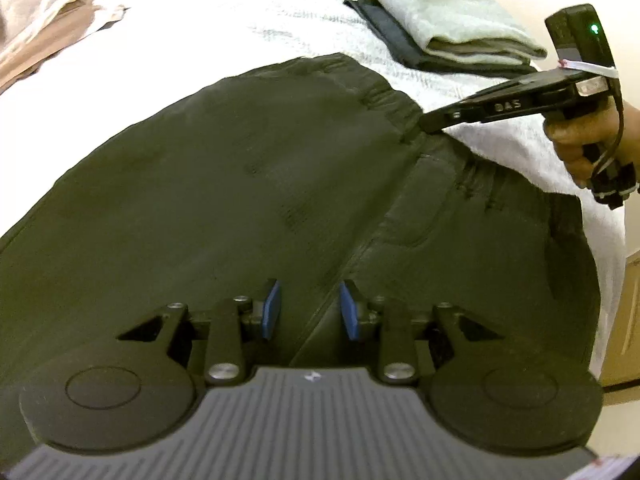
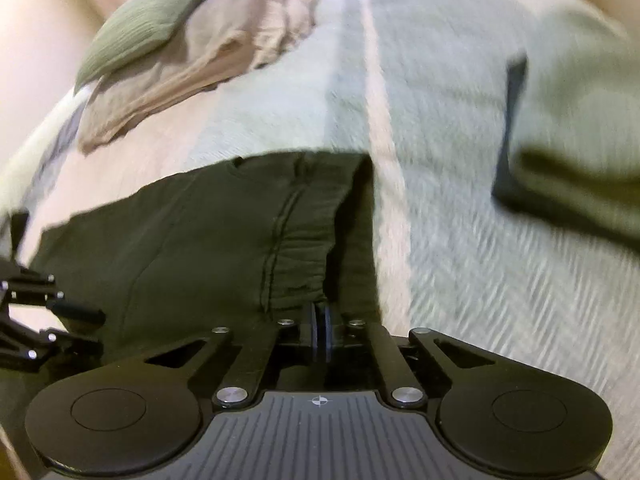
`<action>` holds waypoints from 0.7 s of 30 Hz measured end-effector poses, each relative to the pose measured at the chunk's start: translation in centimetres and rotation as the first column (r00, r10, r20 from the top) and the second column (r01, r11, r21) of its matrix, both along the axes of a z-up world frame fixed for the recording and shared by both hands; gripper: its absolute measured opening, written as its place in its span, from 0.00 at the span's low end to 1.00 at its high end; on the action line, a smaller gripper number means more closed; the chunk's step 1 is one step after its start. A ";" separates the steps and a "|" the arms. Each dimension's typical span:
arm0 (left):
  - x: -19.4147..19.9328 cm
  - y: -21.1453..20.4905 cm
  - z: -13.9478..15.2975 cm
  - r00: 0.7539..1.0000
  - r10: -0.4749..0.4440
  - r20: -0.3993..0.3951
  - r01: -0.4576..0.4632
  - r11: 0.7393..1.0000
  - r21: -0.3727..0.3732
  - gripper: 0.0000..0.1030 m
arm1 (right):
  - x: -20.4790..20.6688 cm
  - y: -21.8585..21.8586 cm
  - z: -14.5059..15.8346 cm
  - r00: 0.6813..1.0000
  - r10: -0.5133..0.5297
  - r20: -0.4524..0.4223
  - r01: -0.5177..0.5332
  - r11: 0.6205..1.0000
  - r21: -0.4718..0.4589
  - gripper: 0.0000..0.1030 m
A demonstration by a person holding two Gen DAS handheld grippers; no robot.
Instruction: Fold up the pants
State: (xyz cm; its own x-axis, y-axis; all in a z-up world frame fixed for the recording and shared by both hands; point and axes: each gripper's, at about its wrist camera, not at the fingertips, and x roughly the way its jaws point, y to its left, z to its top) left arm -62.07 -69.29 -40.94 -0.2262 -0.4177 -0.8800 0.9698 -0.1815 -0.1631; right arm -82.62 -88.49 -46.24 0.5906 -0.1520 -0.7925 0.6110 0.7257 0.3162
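Note:
Dark olive pants (image 1: 200, 200) lie spread flat on the bed, waistband toward the far right. My left gripper (image 1: 308, 308) hovers low over the centre seam near the crotch, its blue pads (image 1: 272, 308) apart with the seam between them, not pinching. In the left wrist view my right gripper (image 1: 426, 124), held by a hand (image 1: 580, 140), has its tip on the middle of the gathered waistband. The right wrist view shows the right gripper (image 2: 322, 332) with pads together on the waistband edge of the pants (image 2: 180, 240). The left gripper (image 2: 60, 320) shows at the left edge.
A folded pale green and dark stack (image 1: 440, 20) sits beyond the waistband, also the blurred stack (image 2: 560, 140). Crumpled beige garments (image 2: 200, 60) and a green pillow (image 2: 148, 20) lie farther off. The pale striped bed cover (image 2: 440, 240) ends at the right, beside a wooden surface (image 1: 628, 320).

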 end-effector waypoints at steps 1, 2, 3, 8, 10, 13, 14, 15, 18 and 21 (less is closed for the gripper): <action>-0.3 -0.5 -0.2 1.000 0.007 -0.002 -0.007 1.000 -0.001 0.25 | 0.2 -0.4 -0.3 1.000 -0.005 -0.001 0.005 1.000 0.006 0.00; -0.6 -0.8 -0.4 1.000 0.010 -0.003 -0.010 1.000 -0.001 0.25 | 0.4 -0.7 -0.8 1.000 -0.012 -0.002 0.012 1.000 0.012 0.00; -0.8 -0.8 -0.4 1.000 0.009 0.005 -0.009 1.000 0.001 0.25 | 0.6 -0.8 -1.6 1.000 -0.014 -0.012 0.014 1.000 0.018 0.00; 0.8 1.8 1.5 0.999 0.028 0.041 -0.029 0.999 0.019 0.25 | -0.3 0.2 -1.2 0.998 -0.065 -0.006 0.065 0.998 0.015 0.08; 2.7 4.2 2.6 0.996 0.069 0.059 -0.071 0.997 0.030 0.25 | -0.7 1.4 0.5 0.993 -0.102 -0.053 0.098 0.993 -0.062 0.35; 6.0 8.6 4.6 0.987 0.136 0.084 -0.141 0.988 0.057 0.25 | -2.1 3.8 3.2 0.984 -0.166 -0.060 0.159 0.982 -0.099 0.50; 6.9 10.0 5.3 0.983 0.157 0.093 -0.163 0.985 0.061 0.25 | -2.4 5.0 3.9 0.983 -0.172 -0.068 0.164 0.981 -0.100 0.50; 7.9 11.8 6.1 0.978 0.181 0.104 -0.188 0.980 0.062 0.26 | -2.5 6.4 4.6 0.981 -0.177 -0.076 0.169 0.981 -0.096 0.50; 10.6 16.4 8.0 0.961 0.247 0.124 -0.257 0.963 0.076 0.26 | -2.8 10.8 6.5 0.977 -0.195 -0.086 0.189 0.980 -0.067 0.51; 12.9 20.3 9.5 0.945 0.304 0.122 -0.313 0.947 0.071 0.29 | -2.7 15.6 8.0 0.961 -0.244 -0.129 0.240 0.970 -0.049 0.51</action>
State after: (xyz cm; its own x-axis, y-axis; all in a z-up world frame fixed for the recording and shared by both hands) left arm -49.21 -48.97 -31.43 -0.0004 -0.3720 -0.9282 0.9886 0.1398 -0.0564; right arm -85.33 -72.91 -38.20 0.4226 -0.3048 -0.8535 0.8046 0.5596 0.1985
